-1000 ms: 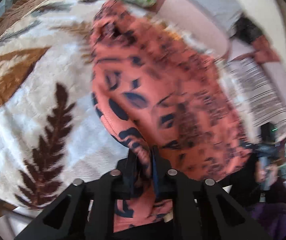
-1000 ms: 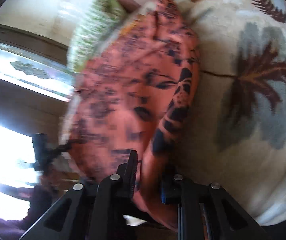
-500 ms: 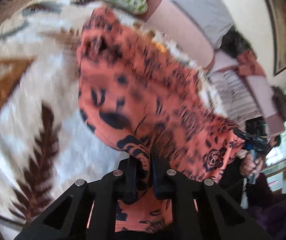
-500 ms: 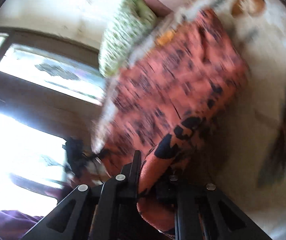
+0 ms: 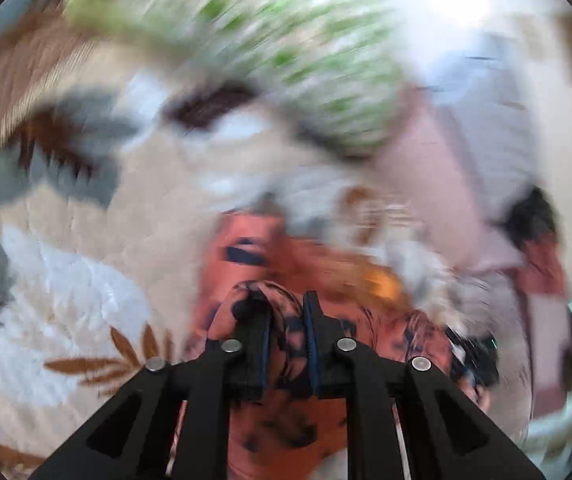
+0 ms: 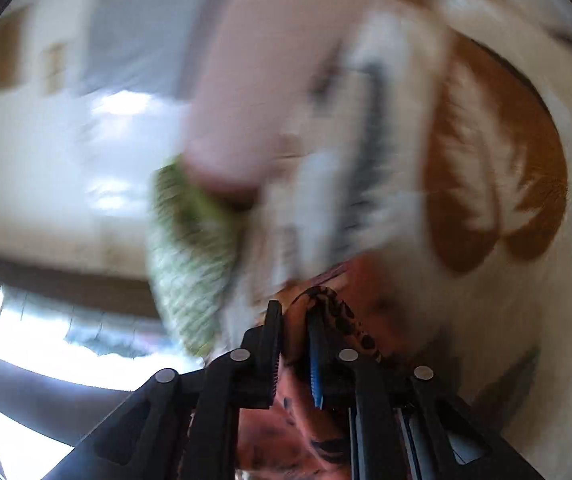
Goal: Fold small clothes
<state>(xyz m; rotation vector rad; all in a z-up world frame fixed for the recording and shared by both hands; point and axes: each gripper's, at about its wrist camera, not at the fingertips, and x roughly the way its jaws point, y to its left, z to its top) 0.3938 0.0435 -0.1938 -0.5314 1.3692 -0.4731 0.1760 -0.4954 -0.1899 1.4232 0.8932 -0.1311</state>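
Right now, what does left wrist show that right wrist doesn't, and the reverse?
Left wrist only: the grey-and-brown leaf print on the blanket, and a dark device low at the right, too blurred to identify.

Right wrist only: a bright window and a pale wall at the left.

Both: the orange patterned garment pinched in each gripper, left gripper and right gripper, the leaf-print blanket, and the green-and-white cloth.

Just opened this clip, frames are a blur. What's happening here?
A person is folding an orange patterned garment on a leaf-print blanket, holding a gripper in each hand. The left gripper and the right gripper each have their jaws shut on a bunched edge of the fabric. A green-and-white cloth lies further back on the blanket. Both views are too blurred to tell how far the fold has got.
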